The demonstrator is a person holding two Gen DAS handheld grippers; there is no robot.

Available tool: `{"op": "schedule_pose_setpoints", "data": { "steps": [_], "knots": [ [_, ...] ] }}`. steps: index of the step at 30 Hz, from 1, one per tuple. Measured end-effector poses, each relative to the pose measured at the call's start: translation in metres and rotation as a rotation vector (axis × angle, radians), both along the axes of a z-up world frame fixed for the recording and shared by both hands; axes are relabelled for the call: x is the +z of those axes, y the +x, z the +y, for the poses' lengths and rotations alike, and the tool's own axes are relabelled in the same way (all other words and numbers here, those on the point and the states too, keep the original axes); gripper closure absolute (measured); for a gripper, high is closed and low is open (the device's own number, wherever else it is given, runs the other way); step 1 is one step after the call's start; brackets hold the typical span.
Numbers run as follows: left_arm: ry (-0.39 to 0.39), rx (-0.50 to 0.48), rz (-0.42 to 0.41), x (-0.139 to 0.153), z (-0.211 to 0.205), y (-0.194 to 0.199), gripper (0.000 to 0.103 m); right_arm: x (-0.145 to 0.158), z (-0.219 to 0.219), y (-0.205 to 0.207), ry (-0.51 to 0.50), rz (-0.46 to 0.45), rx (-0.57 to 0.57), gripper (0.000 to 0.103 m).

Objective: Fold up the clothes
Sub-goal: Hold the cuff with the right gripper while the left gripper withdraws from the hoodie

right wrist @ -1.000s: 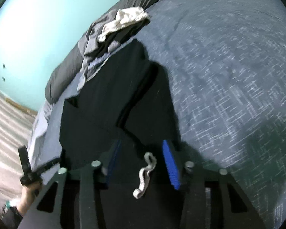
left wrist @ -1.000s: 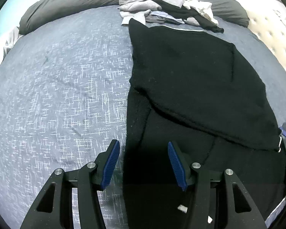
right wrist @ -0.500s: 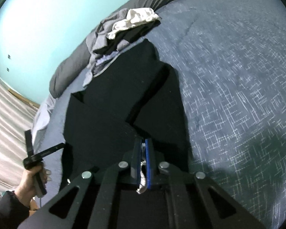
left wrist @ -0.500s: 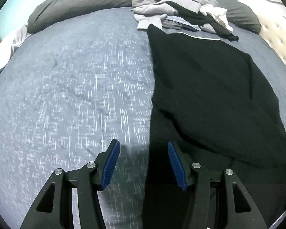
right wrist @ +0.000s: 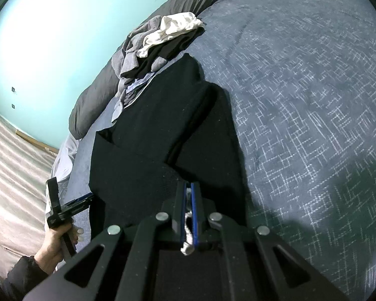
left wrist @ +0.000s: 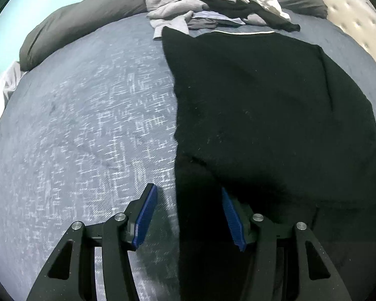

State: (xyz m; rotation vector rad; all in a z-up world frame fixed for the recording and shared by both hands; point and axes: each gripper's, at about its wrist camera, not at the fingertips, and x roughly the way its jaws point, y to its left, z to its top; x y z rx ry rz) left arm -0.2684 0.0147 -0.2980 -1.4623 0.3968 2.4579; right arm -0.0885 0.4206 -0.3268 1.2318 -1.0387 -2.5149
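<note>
1 black garment point(right wrist: 148, 150) edge between closed right hand-held gripper point(right wrist: 188, 188) pads.

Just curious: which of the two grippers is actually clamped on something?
The right gripper: its pads pinch the black garment and its white drawstring. The left gripper stands open.

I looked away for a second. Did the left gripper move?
Yes. The left gripper slid leftward: the black garment's edge, once near its left finger, now lies between both, with more grey patterned bedspread showing.
</note>
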Motion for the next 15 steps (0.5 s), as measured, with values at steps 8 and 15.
{"op": "schedule_pose_setpoints", "data": {
  "steps": [8, 15],
  "knots": [
    [0.109, 0.013, 0.060, 0.015, -0.020, -0.003, 0.093, -0.001, -0.001, -0.001, 0.005, -0.003, 0.001, 0.099],
    [0.376, 0.195, -0.003, 0.007, -0.073, -0.008, 0.095, -0.001, -0.002, 0.000, 0.010, -0.007, 0.010, 0.099]
  ]
}}
